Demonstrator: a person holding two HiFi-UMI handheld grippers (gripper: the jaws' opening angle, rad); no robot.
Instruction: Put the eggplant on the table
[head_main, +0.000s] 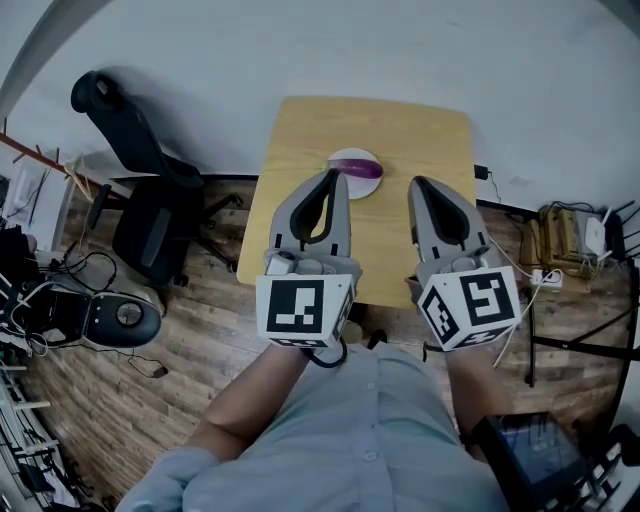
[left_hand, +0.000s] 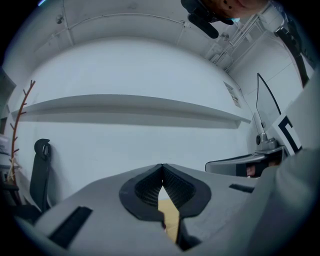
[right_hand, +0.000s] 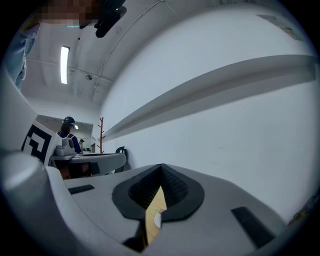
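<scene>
Over the table (head_main: 420, 140), left gripper (head_main: 333, 176), right gripper (head_main: 418, 184) level

Head view: camera high, facing steeply down. Worktop (head_main: 400, 130) at upper centre, left tongs (head_main: 336, 178) and right tongs (head_main: 416, 184) just below, close to lens.

Left gripper view: camera behind own tongs, facing level at white wall (left_hand: 150, 145). Tongs fill lower frame, very near.

Right gripper view: same set-up, wall across right of frame.

Shared: all three views catch worktop, seen in both gripper views only as sliver through tongs. Wall and chair (head_main: 150, 210) also in all three. Each gripper view shows other tongs at frame edge.
</scene>
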